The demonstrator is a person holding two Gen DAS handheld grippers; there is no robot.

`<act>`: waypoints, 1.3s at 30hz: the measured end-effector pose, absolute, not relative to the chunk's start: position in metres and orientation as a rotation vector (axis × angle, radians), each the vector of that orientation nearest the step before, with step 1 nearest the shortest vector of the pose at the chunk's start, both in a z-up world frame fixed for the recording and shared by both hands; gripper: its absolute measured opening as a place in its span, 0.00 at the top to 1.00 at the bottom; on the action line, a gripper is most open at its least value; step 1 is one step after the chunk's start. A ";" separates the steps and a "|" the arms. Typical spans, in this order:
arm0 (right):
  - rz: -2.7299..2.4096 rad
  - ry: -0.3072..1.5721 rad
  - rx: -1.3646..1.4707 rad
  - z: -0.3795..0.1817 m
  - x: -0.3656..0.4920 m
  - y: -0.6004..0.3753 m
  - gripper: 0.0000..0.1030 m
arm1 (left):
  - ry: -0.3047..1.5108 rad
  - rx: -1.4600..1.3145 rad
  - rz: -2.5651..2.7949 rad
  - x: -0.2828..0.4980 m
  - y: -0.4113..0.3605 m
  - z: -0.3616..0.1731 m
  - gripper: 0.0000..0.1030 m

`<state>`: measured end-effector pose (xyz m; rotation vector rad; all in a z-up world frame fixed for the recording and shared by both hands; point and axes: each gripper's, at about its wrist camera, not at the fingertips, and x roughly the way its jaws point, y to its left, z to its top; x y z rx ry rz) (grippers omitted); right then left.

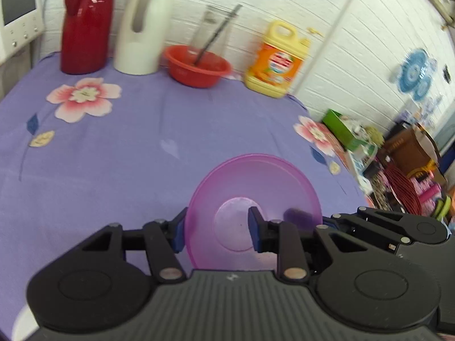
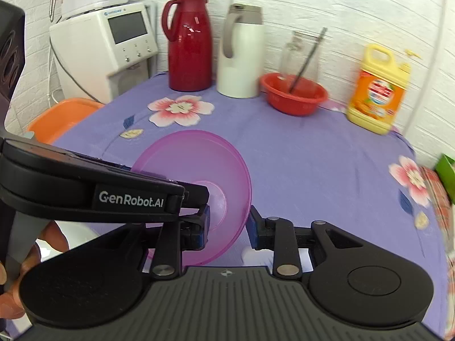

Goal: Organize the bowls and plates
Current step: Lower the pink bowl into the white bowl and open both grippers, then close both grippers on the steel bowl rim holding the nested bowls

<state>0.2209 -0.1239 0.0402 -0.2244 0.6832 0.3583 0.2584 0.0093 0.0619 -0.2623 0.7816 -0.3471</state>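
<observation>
Purple floral tablecloth (image 2: 298, 156) bears flasks, red basin (image 2: 294, 93), detergent jug (image 2: 376, 93)

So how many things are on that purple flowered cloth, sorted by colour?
Red: 2, a jug and a basin
White: 1, a jug
Clear: 1, a jar behind the basin
Yellow: 1, a detergent bottle
Pink-purple: 1, a bowl gripped by both claws
Total: 6
</observation>
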 end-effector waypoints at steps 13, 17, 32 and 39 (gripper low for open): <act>0.280 0.735 -0.099 -0.001 0.159 -0.191 0.50 | 0.863 -0.157 -0.449 0.210 -0.059 0.022 0.75; 0.285 0.704 -0.060 -0.004 0.152 -0.201 0.44 | 0.874 -0.159 -0.465 0.211 -0.057 0.019 0.74; 0.173 0.483 0.098 -0.020 0.090 -0.227 0.00 | 0.664 -0.224 -0.432 0.168 -0.018 0.038 0.29; 0.173 0.532 0.088 -0.032 0.108 -0.224 0.00 | 0.691 -0.214 -0.359 0.171 -0.014 0.016 0.29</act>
